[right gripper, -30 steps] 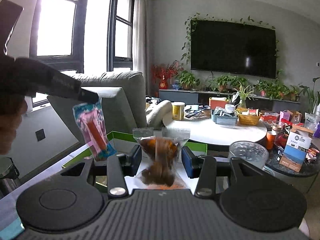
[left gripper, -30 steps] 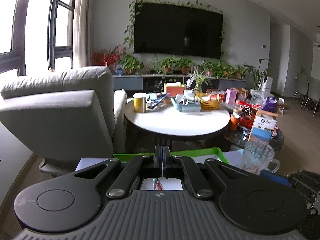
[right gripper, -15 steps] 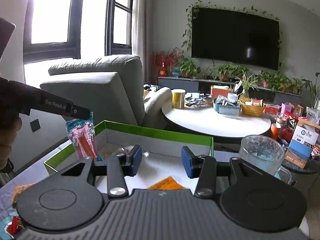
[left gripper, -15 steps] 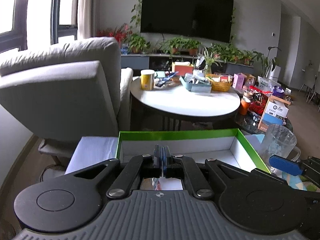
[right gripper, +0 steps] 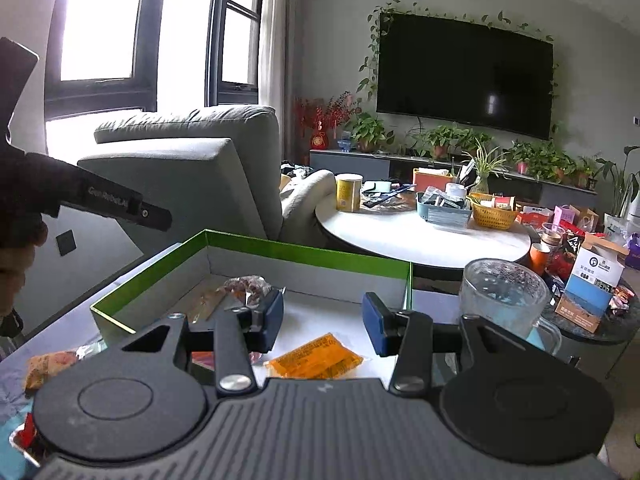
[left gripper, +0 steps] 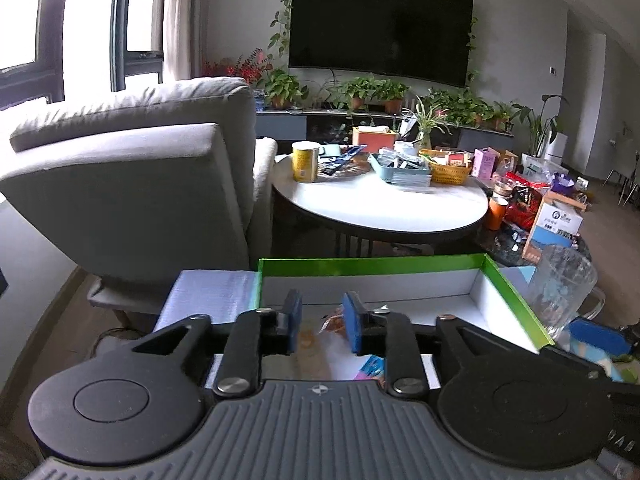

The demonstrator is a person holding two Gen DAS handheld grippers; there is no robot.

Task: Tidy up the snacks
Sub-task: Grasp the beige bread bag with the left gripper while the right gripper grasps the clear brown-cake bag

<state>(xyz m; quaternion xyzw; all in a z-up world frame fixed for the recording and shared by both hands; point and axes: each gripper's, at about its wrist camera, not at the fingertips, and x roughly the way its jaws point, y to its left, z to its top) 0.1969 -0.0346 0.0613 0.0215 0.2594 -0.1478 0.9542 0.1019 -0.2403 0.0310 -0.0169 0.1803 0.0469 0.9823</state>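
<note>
A home living room; wall-mounted television [right gripper: 466, 76]; grey armchair [left gripper: 140, 168]; potted plants [left gripper: 372, 92]; cluttered round table [left gripper: 380, 204]

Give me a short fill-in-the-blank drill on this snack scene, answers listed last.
1. The box has a rim coloured ____.
2. The orange packet lies ____ the box.
3. The clear jug stands outside the box on its ____ side in the right wrist view.
4. The yellow can stands on the round ____.

Answers: green; inside; right; table
</note>
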